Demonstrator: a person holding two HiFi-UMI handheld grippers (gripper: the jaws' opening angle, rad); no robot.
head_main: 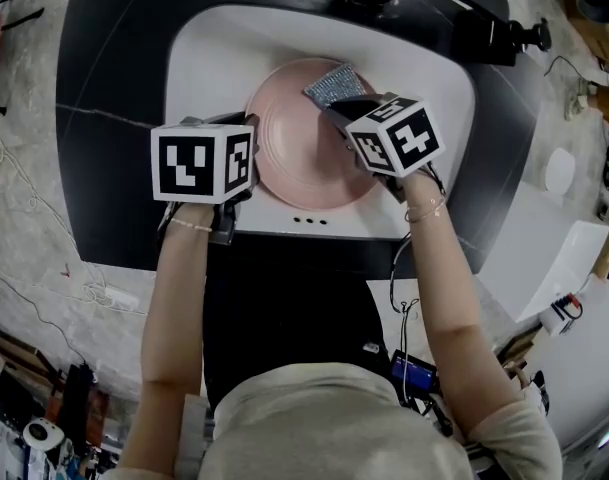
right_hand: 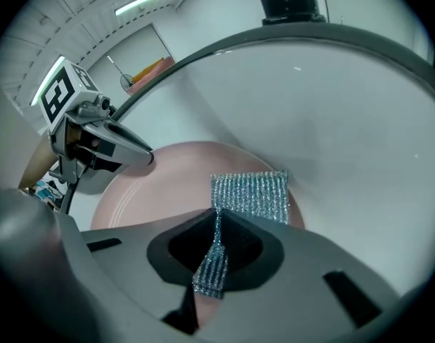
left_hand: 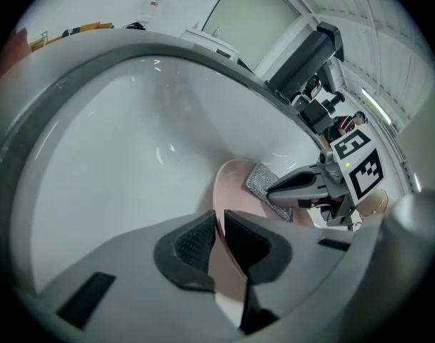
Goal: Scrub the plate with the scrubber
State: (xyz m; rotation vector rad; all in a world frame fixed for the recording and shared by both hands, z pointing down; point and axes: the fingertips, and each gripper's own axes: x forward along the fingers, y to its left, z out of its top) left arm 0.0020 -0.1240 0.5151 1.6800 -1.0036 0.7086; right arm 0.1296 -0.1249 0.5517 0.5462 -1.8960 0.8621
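A pink plate (head_main: 302,153) rests in the white sink basin (head_main: 209,53). My left gripper (head_main: 246,168) is shut on the plate's left rim; in the left gripper view the pink rim (left_hand: 228,263) runs between the dark pads. My right gripper (head_main: 339,108) is shut on a silver-grey mesh scrubber (head_main: 331,85), which lies against the plate's far right part. In the right gripper view the scrubber (right_hand: 251,195) fans out past the jaws over the plate (right_hand: 163,184), with its tail pinched between the pads. The left gripper (right_hand: 142,156) shows at that view's left.
The sink sits in a dark countertop (head_main: 114,118). A black tap fixture (head_main: 484,23) stands behind the basin at the upper right. Drain holes (head_main: 310,220) mark the basin's near wall. A white surface with small items (head_main: 574,258) lies to the right.
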